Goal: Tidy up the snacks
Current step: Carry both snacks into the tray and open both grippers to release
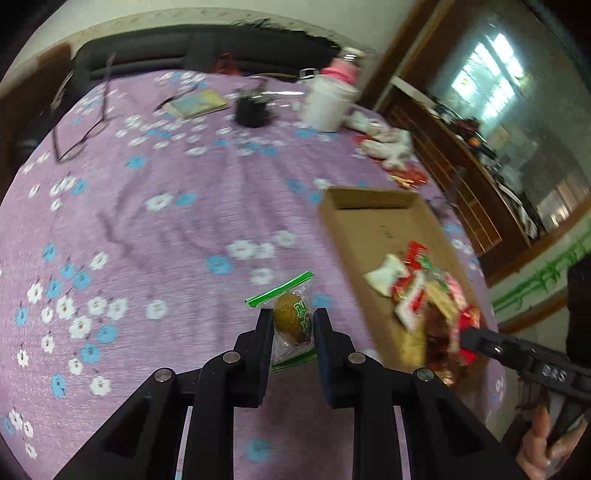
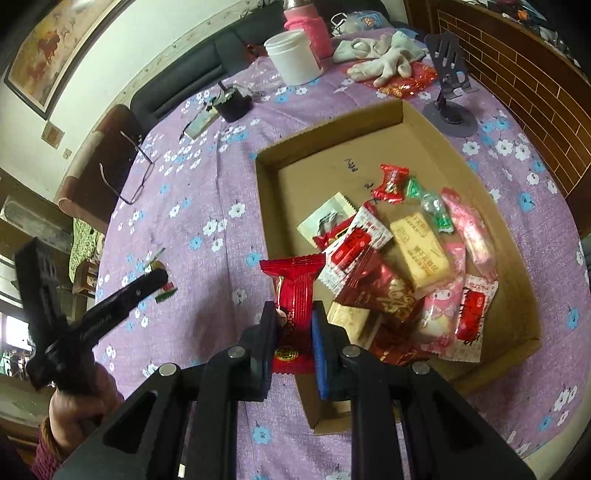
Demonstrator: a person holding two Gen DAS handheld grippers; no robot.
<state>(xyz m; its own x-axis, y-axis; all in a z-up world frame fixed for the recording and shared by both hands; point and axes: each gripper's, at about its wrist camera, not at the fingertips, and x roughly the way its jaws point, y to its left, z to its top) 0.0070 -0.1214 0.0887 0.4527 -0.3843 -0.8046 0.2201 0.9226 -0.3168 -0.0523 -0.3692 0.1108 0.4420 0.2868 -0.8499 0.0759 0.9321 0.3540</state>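
Note:
My left gripper is shut on a clear, green-edged snack packet with a brown round snack inside, held above the purple tablecloth. It also shows in the right wrist view, with the packet at its tip. My right gripper is shut on a red snack packet, held over the near left wall of the cardboard box. The box holds several wrapped snacks in red, yellow, pink and green. In the left wrist view the right gripper is at the snack pile.
A purple floral tablecloth covers the round table. At the back stand a white jar, a pink bottle, a black cup, white gloves and a phone stand. Glasses and a booklet lie far left.

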